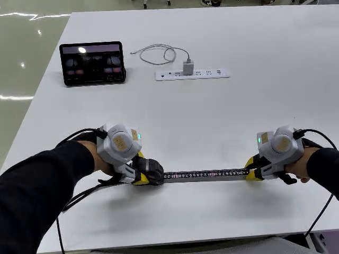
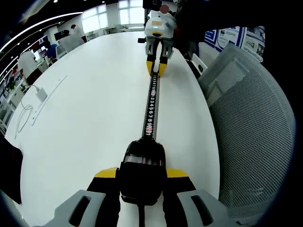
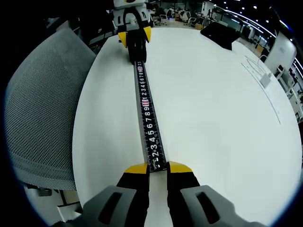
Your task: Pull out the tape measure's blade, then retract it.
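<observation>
Spread apart, left gripper (image 1: 140, 177) clamps tape measure (image 1: 151, 170), right gripper (image 1: 250, 172) pinches blade (image 1: 206, 173).

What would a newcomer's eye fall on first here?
The blade stands out, pulled out flat along the near edge of the table between the left gripper, shut on the black case, and the right gripper, pinching its tip. Farther back lie a dark tablet at left and a white power strip with a charger.

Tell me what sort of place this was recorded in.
Probably an open-plan office or lab: a large white table, a mesh office chair, and a power strip with a charger plugged in.
</observation>
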Available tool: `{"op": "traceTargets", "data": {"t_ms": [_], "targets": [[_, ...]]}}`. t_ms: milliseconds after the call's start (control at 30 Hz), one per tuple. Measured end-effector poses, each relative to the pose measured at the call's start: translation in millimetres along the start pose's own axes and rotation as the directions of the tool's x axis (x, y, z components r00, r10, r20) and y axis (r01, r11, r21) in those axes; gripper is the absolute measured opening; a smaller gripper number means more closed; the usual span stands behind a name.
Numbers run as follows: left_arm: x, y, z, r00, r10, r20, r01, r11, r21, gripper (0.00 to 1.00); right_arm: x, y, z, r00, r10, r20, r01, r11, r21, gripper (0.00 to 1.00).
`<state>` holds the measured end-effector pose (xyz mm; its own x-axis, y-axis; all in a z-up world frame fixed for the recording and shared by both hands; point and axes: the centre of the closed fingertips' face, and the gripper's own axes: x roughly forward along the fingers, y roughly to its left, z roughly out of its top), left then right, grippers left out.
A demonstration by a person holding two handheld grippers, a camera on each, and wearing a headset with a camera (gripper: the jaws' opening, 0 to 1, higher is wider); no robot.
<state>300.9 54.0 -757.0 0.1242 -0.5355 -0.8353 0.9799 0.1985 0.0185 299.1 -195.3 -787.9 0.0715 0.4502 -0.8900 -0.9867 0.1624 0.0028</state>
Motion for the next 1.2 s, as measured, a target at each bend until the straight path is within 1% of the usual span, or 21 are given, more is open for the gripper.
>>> {"op": "traceTargets", "data": {"t_ms": [200, 267, 400, 667, 767, 1000, 1067, 1200], "targets": [[0.1, 0.0, 0.3, 1.0000, 0.002, 0.003, -0.002, 1.000, -0.001, 0.30, 0.6, -0.1, 0.4, 1.0000, 0.007, -0.004, -0.007, 1.000, 0.010, 0.09], [0.1, -0.1, 0.4, 1.0000, 0.002, 0.002, -0.002, 1.000, -0.001, 0.30, 1.1, 0.0, 0.8, 0.9998, 0.010, -0.016, -0.011, 1.000, -0.014, 0.09], [0.0, 0.1, 0.3, 1.0000, 0.003, 0.002, -0.003, 1.000, 0.000, 0.30, 2.0, -0.7, 1.8, 0.9988, 0.021, -0.044, -0.022, 0.999, -0.028, 0.09], [0.0, 0.4, 0.0, 1.0000, 0.006, 0.003, -0.006, 1.000, 0.001, 0.30, 0.3, -0.4, 1.1, 0.9989, 0.020, -0.043, -0.020, 1.000, -0.022, 0.09], [-0.1, 0.5, 0.1, 1.0000, 0.005, 0.005, -0.005, 1.000, -0.001, 0.30, 0.6, -1.0, 0.7, 0.9987, 0.023, -0.045, -0.025, 0.999, -0.039, 0.09], [0.0, 1.7, 0.3, 1.0000, 0.002, 0.009, -0.002, 1.000, -0.008, 0.30, 1.7, -2.7, -4.1, 0.9970, 0.030, -0.071, -0.034, 0.998, -0.053, 0.10], [0.1, 1.2, 0.5, 1.0000, 0.003, 0.008, -0.003, 1.000, -0.009, 0.30, 2.3, -3.1, -4.2, 0.9966, 0.030, -0.077, -0.035, 0.997, -0.067, 0.10], [0.4, 1.4, 1.0, 1.0000, 0.005, 0.006, -0.005, 1.000, -0.017, 0.30, 1.9, -1.8, -3.5, 0.9962, 0.037, -0.079, -0.043, 0.997, -0.072, 0.11]]}}
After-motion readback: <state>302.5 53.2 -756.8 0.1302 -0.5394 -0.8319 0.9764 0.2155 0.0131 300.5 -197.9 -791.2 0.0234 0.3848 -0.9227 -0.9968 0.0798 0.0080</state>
